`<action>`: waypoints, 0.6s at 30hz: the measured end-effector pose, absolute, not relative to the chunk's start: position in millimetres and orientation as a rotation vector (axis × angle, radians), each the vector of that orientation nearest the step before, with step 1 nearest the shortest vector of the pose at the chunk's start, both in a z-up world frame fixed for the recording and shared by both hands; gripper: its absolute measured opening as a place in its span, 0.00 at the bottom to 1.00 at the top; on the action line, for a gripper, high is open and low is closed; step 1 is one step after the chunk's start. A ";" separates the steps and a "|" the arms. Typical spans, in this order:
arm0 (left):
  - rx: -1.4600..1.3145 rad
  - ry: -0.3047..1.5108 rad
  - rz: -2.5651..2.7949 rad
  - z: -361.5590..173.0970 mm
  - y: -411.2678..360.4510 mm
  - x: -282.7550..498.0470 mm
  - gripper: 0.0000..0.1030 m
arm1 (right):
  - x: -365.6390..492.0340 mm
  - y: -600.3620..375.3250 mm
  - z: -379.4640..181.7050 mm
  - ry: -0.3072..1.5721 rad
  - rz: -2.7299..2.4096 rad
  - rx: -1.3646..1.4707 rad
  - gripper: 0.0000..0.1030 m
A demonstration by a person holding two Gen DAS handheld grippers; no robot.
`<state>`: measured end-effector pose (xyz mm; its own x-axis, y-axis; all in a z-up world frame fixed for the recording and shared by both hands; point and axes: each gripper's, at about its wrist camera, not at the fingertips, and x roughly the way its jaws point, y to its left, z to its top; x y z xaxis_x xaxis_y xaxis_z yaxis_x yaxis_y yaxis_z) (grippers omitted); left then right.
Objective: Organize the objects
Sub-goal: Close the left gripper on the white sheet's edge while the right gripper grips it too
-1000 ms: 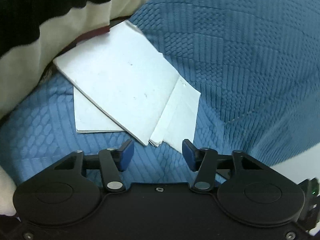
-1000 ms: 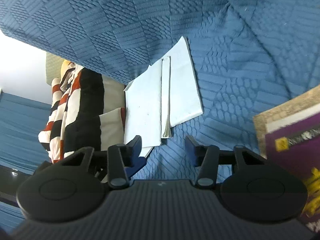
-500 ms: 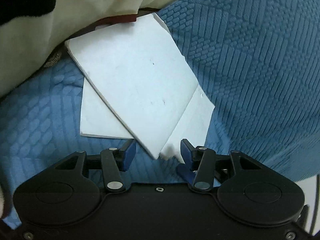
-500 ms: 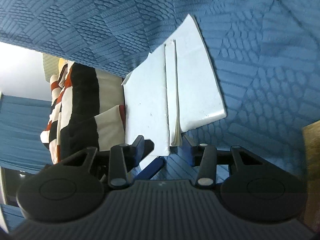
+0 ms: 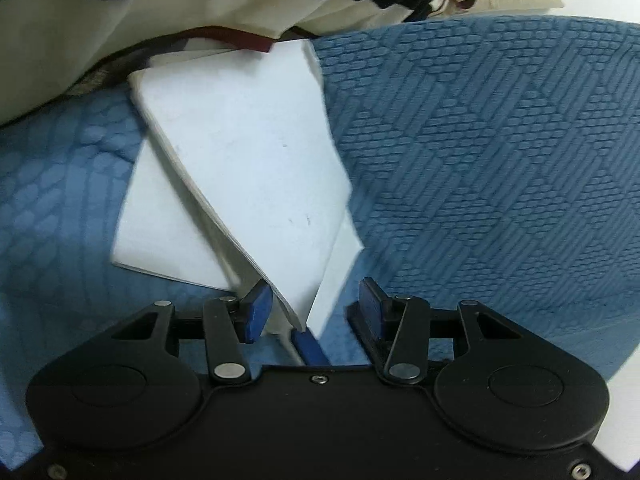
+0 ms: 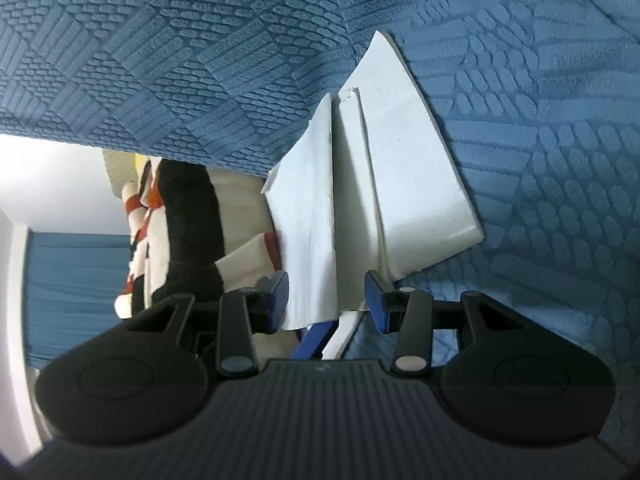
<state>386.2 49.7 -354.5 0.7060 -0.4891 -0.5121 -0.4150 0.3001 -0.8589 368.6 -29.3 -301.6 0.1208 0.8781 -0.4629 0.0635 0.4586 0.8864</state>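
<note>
Several white paper sheets and thin booklets (image 5: 240,168) lie overlapped on a blue textured bedspread (image 5: 480,160). In the left wrist view their near corner reaches in between the blue pads of my left gripper (image 5: 314,312), whose jaws stand apart without pressing on the paper. The right wrist view shows the same white papers (image 6: 408,184) from another side. Their near edge sits between the pads of my right gripper (image 6: 328,300), which is also open. A blue strip shows under the papers close to each gripper body; I cannot tell what it is.
A black, cream and red striped cloth (image 5: 120,20) lies over the far edge of the papers, and appears as a striped cloth (image 6: 188,220) left of them in the right wrist view. Folds of the bedspread (image 6: 200,60) rise behind the papers.
Both grippers have moved in on the papers, which now fill more of each view, with the paper edges between the jaws. The left view has rolled. The purple book has left the right view.
</note>
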 end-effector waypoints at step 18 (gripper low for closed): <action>-1.433 0.847 -0.102 -366.3 50.5 387.9 0.42 | 368.4 -9.4 -289.9 1.261 0.770 0.872 0.06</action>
